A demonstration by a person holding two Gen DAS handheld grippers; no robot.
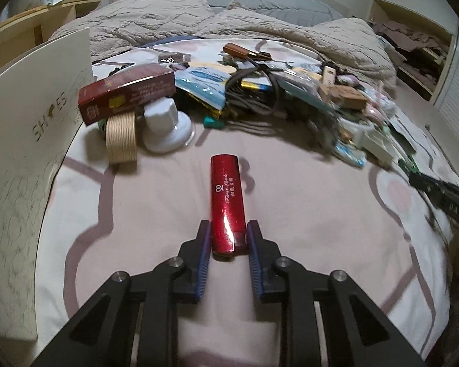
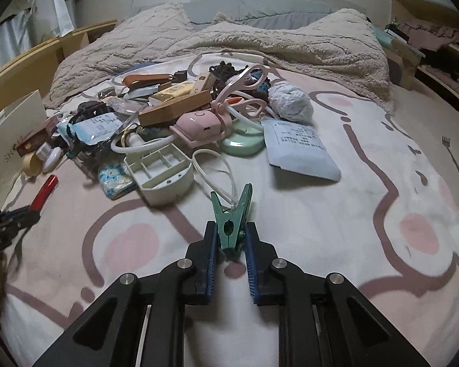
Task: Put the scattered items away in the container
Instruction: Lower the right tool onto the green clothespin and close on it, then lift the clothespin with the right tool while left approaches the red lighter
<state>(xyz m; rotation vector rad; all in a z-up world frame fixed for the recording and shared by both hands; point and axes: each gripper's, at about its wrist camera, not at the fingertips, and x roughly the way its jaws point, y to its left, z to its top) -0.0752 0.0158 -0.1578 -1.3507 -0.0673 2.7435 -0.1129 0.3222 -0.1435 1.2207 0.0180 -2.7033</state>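
So both grippers have something right now. The left gripper [image 1: 228, 235] is clamped on a red lighter [image 1: 227, 205], pinching its near end between the blue pads while the rest of it sticks out forward over the pink-and-white bedspread [image 1: 306, 183]. The right gripper [image 2: 229, 235] is squeezed onto a green clothespin [image 2: 232, 223], gripping it around the middle with the two prongs pointing away and up. The container is a white shoe box [image 1: 30, 153] standing along the left edge of the bed, just beside the left gripper's side, lid wall facing in. Next to it there's a dark red carton [image 1: 127, 94] resting on top of a roll of beige tape [image 1: 121, 137] and a white knob-shaped thing [image 1: 165, 128]. The rest of the clutter is heaped across the middle of the bed: pink scissors [image 2: 248, 85], a pink case [image 2: 199, 127], a mint green disc [image 2: 243, 142], a white divided tray [image 2: 162, 171] tipped on its side, a pale blue packet [image 2: 300, 150] and a white cord [image 2: 217, 168] looping just behind the clothespin. A fluffy beige blanket [image 2: 260, 46] is bunched up toward the head end.
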